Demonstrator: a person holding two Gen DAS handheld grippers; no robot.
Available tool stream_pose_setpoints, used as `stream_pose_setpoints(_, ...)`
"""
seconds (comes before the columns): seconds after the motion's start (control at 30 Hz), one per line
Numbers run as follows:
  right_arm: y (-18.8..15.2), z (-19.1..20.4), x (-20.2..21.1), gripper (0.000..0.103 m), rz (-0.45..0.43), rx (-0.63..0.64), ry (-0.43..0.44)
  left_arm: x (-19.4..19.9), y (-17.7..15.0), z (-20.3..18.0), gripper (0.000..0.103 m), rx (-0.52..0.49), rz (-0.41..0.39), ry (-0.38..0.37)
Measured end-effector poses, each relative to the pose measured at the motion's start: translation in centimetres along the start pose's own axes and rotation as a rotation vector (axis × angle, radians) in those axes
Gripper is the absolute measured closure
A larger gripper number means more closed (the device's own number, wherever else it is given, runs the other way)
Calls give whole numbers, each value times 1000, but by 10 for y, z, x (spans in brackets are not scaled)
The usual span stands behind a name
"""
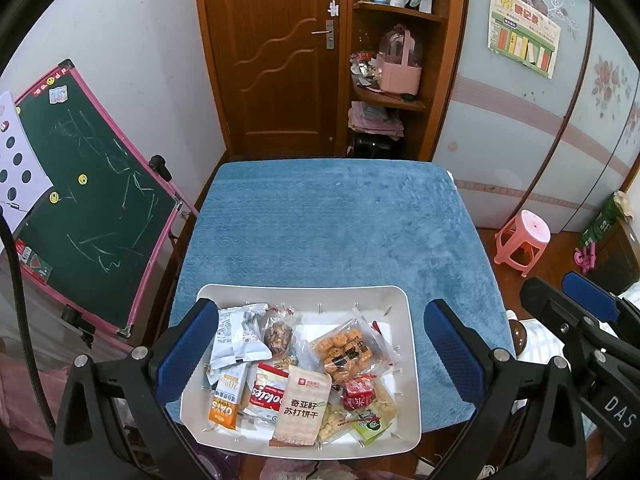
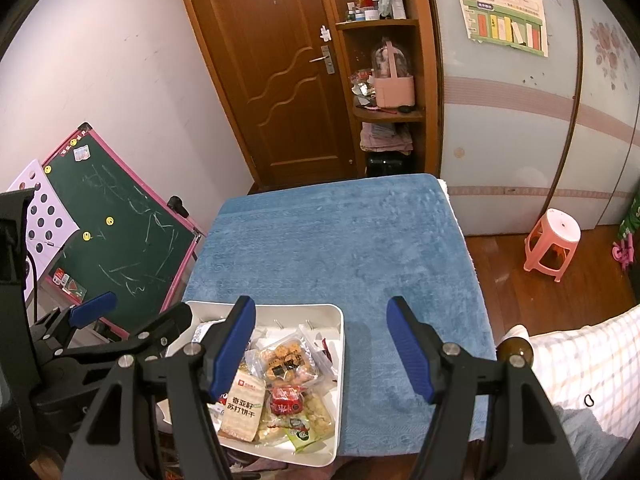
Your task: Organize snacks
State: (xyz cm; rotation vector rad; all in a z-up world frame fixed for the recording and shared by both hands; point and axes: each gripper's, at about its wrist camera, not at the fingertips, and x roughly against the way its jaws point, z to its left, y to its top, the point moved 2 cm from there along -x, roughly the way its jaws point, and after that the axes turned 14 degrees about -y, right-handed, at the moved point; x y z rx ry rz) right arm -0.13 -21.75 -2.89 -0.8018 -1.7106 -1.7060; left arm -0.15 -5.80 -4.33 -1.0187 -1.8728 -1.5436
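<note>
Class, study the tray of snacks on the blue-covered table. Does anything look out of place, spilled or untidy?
Nothing has spilled: every packet lies inside the white tray. But they are heaped anyhow, overlapping at different angles, such as the beige cracker packet across its neighbours. The blue cloth is bare.

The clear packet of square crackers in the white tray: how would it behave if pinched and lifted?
The cracker packet looks light, probably crinkly and slick: its clear film shines. The loose biscuits inside may shift or crack under a hard pinch. It overlaps other packets in the white tray, so neighbours may drag along.

Brown door [image 1: 276, 56], corner shelves [image 1: 394, 12], chalkboard [image 1: 84, 208] left, pink stool [image 1: 522, 240] on wood floor [image 2: 540, 304].
</note>
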Motion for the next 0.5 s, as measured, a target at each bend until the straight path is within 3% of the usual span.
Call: stream_pose_setpoints(0.5, -2, -2, 0, 34, 2, -4, -1, 3, -3, 2, 1, -3, 4, -3)
